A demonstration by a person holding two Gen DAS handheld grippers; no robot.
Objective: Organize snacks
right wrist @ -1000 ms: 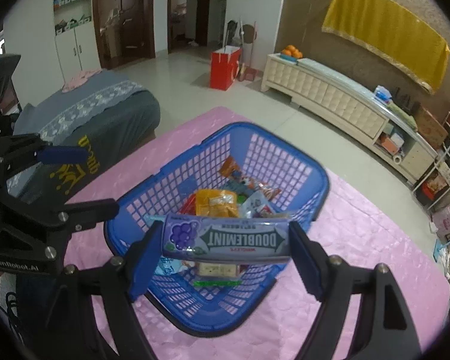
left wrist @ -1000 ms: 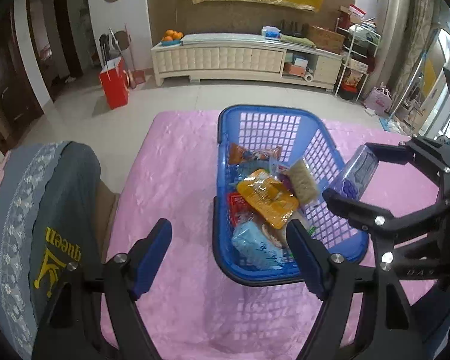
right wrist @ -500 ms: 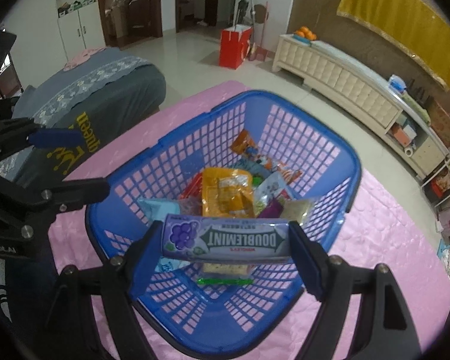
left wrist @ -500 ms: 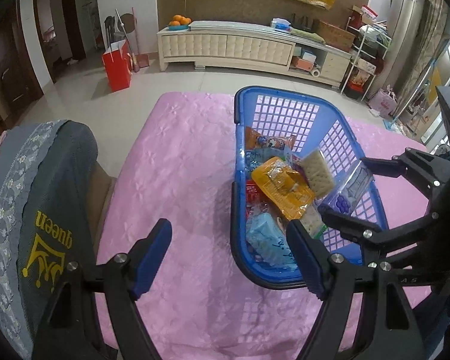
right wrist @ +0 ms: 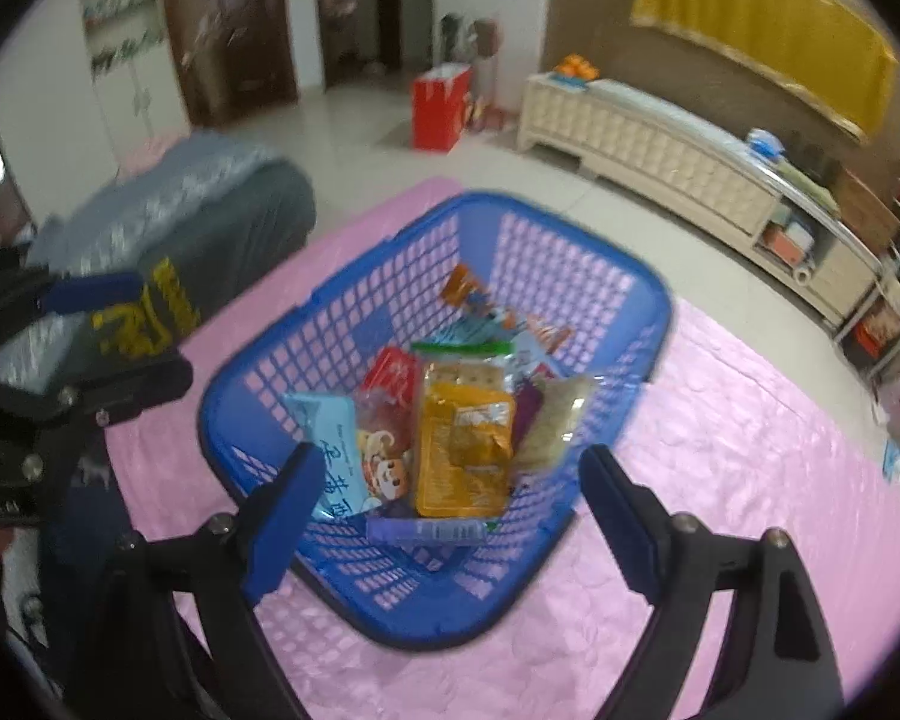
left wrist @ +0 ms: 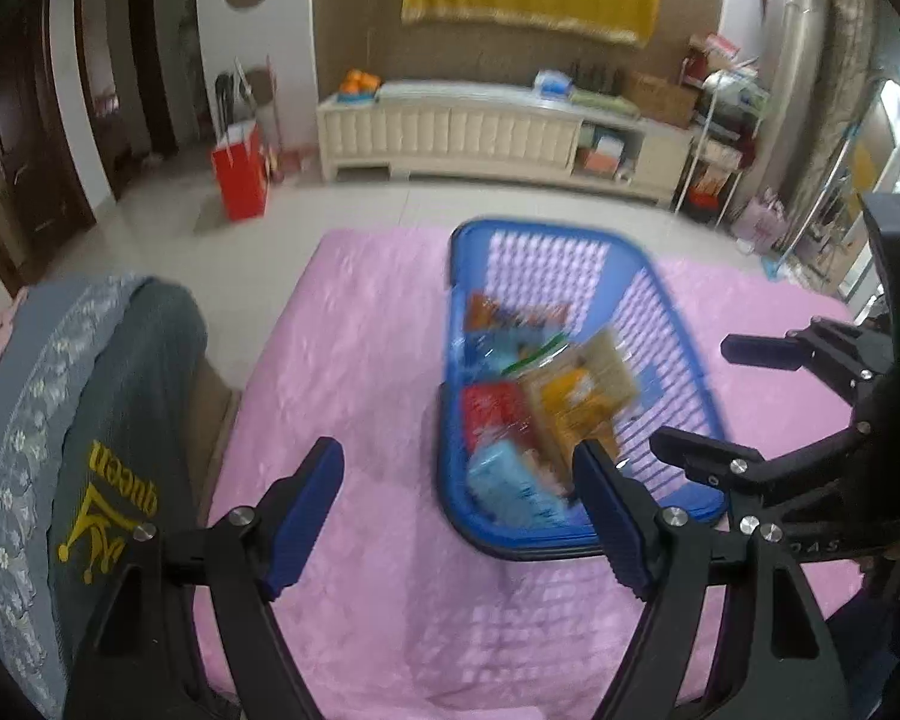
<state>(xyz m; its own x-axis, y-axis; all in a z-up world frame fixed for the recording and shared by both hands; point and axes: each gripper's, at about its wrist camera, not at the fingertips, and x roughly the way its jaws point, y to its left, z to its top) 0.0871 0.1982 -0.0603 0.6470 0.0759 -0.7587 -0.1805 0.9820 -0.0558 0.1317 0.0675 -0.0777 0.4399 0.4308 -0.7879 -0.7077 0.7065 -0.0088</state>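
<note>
A blue plastic basket point(right wrist: 660, 324) stands on the pink cloth point(left wrist: 360, 360) and holds several snack packets, among them an orange one point(right wrist: 462, 450) and a light blue one point(right wrist: 336, 450). A purple gum pack point(right wrist: 426, 531) lies loose in the basket's near end. My right gripper point(right wrist: 450, 468) hovers over that end with its jaws opening, and the pads touch nothing. In the left wrist view it point(left wrist: 720, 402) sits over the basket's right rim point(left wrist: 690, 360). My left gripper point(left wrist: 456, 480) is open and holds nothing, above the cloth at the basket's near left corner.
A grey cover with a yellow "queen" print point(left wrist: 90, 420) lies off the table's left edge. Beyond the table are a tiled floor, a red bag point(left wrist: 240, 174) and a long white cabinet point(left wrist: 480, 132).
The gum pack has left the right gripper's pads and now lies in the basket. The right jaws stand wider. Both views have shifted a little and are blurred.
</note>
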